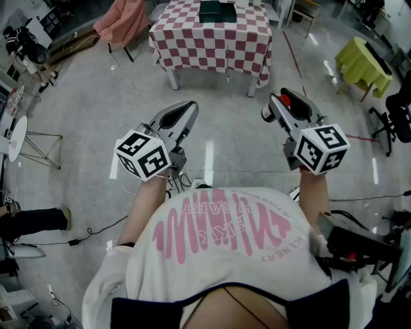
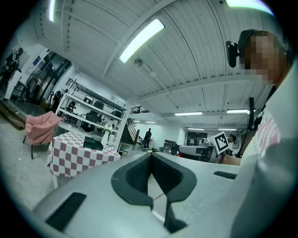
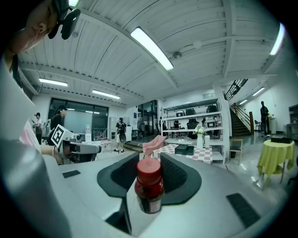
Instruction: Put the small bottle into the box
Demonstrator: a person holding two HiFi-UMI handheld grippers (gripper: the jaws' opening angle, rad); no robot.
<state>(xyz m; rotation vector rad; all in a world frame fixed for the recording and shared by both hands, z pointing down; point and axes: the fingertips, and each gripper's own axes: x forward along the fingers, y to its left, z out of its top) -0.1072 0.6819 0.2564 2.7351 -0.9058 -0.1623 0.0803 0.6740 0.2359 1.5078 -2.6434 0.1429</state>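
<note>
A small dark bottle with a red cap [image 3: 149, 186] sits between the jaws of my right gripper [image 3: 149, 159], which is shut on it. In the head view the bottle's red cap [image 1: 286, 99] shows at the tip of the right gripper [image 1: 277, 108], held at chest height over the floor. My left gripper [image 1: 182, 110] is level with it on the left, with its jaws meeting and nothing between them [image 2: 151, 156]. A dark box [image 1: 217, 11] lies on the red-and-white checkered table [image 1: 212, 42] some way ahead, and it also appears as the box [image 3: 185, 149] and the box [image 2: 93, 144].
A pink cloth hangs over a chair [image 1: 122, 19] left of the table. A yellow-green covered table [image 1: 363, 64] and a black office chair [image 1: 399, 115] stand at the right. A white round stand [image 1: 16, 138] and floor cables [image 1: 96, 231] are at the left. Shelves [image 2: 88, 118] stand behind the table.
</note>
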